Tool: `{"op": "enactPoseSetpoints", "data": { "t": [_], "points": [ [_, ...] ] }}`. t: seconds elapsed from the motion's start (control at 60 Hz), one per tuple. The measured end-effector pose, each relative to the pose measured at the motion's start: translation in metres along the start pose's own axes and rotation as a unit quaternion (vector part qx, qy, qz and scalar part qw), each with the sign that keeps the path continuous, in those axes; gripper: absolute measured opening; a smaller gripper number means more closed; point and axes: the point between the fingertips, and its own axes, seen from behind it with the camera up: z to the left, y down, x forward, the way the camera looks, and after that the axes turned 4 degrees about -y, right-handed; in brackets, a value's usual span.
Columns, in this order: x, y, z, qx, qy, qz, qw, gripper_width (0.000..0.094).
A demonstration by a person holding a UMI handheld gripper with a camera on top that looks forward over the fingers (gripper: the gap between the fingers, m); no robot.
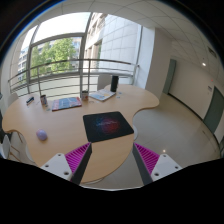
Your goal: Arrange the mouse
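Note:
A small purple-grey mouse (42, 134) lies on the light wooden table (60, 125), left of a black mouse mat (107, 124) with a coloured glow on it. The mat lies near the table's near edge, just ahead of my fingers. My gripper (113, 160) is open and empty, held above and in front of the table's edge. Its magenta pads (73, 157) show at either side with a wide gap between them. The mouse is ahead and off to the left of the left finger.
A laptop (66, 102), a white device (103, 95), a dark speaker (114, 83) and small dark items (30, 99) sit at the table's far side by the window railing. Grey floor (175, 125) lies to the right; a chair (14, 145) stands at the left.

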Motion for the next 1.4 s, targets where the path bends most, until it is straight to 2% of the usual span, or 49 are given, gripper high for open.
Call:
{"op": "enactPoseSetpoints", "data": {
  "t": [0.2,0.3,0.367,0.55,0.65,0.85,1.233,1.3,1.333,1.4],
  "points": [
    [0.003,0.031,-0.001,-0.014,0.005,0.022,1.0,0.0842],
    [0.006,0.058,0.021,-0.021,-0.008,0.037,0.999,0.0838],
    [0.01,0.077,0.056,-0.03,-0.028,0.049,0.998,0.0841],
    [0.041,0.109,0.19,-0.063,-0.122,0.065,0.988,0.0844],
    [0.072,0.109,0.265,-0.085,-0.161,0.056,0.982,0.0844],
    [0.148,0.097,0.364,-0.096,-0.182,0.053,0.977,0.0842],
    [0.239,0.052,0.409,-0.116,-0.17,0.047,0.978,0.0842],
    [0.249,0.046,0.414,-0.11,-0.176,0.047,0.977,0.0815],
    [0.253,0.045,0.419,-0.101,-0.184,0.05,0.976,0.077],
    [0.257,0.045,0.427,-0.073,-0.204,0.06,0.974,0.0603]
  ]
}}
